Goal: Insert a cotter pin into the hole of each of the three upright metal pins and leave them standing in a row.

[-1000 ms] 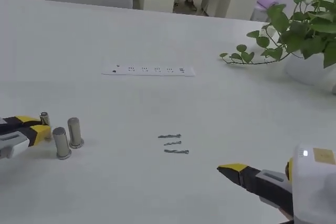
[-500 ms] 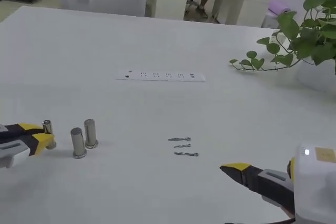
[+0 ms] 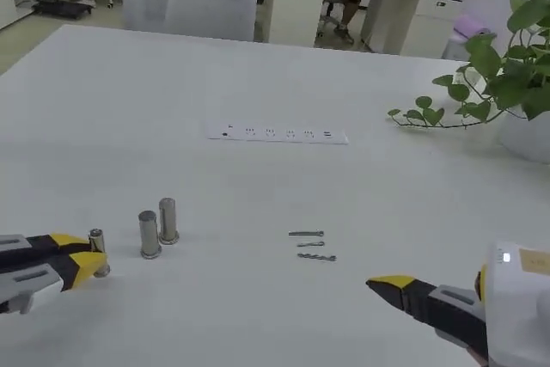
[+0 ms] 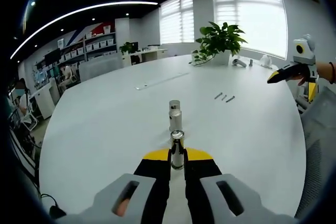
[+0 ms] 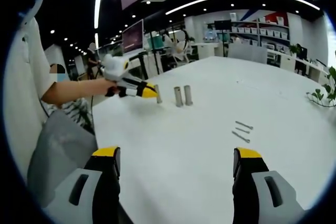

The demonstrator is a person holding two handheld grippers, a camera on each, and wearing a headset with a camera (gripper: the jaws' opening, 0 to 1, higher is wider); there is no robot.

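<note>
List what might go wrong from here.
1. The left gripper clamps one metal pin near the two standing pins; moving it may topple them.
2. The cotter pins lie thin and close together; the open right gripper may nudge or grab several.

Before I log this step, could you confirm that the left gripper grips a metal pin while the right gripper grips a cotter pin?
Not quite: the right gripper grips nothing. The right gripper view shows its jaws wide apart, and all three cotter pins lie on the table. The left gripper does grip a metal pin.
</note>
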